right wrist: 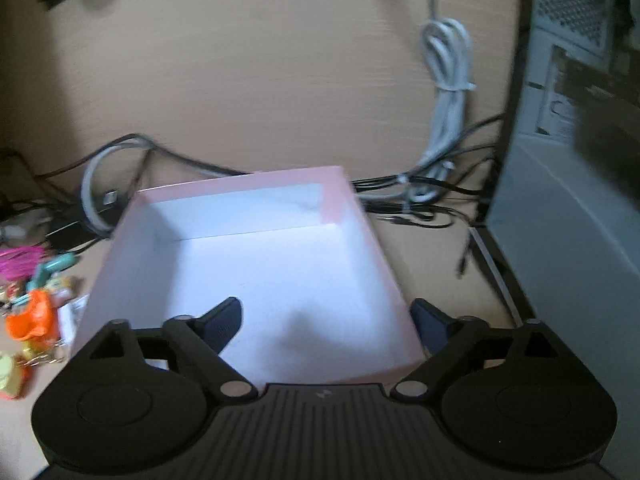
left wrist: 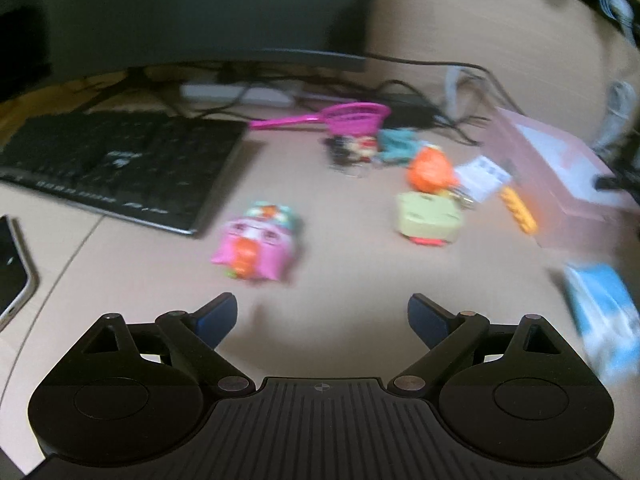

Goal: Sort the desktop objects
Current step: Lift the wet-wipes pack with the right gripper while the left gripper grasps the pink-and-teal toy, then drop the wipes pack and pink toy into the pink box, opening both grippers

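Observation:
My left gripper is open and empty above the desk. Just beyond it lies a pink toy. Farther right sit a yellow-green toy, an orange toy, a small doll figure and a magenta toy net. A pink box stands at the right. My right gripper is open and empty over the near edge of the pink box, whose white inside holds nothing. The orange toy shows at the left edge of the right wrist view.
A black keyboard lies at the left under a monitor, with a phone at the left edge. A blue packet lies at the right. Cables trail behind the box, and a computer case stands right.

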